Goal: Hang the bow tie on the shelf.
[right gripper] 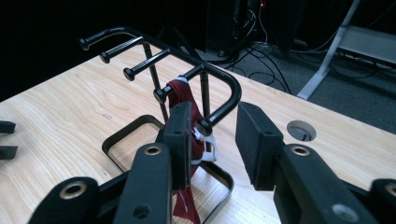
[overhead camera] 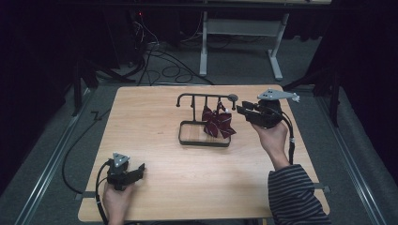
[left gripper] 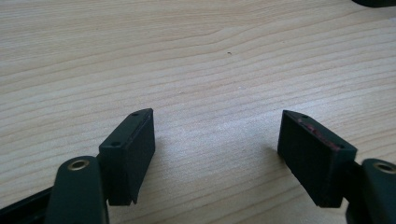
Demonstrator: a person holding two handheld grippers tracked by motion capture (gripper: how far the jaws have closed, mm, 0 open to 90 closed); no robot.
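Two grippers | right gripper [right gripper: 212,140]: jaws spread, nothing pinched | bow tie [overhead camera: 218,123] hangs on rack [overhead camera: 206,98] peg just ahead | step: release after hanging, likely | next: back off clear | left gripper [left gripper: 217,154]: spread, idle on table [left gripper: 196,56]

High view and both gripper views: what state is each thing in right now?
Striped bow tie: hanging from a peg of the rack, no fingers pressing it.
Black peg rack: upright on the table, other pegs bare.
Right gripper: open, at the rack's end.
Left gripper: open over bare wood, holding nothing.
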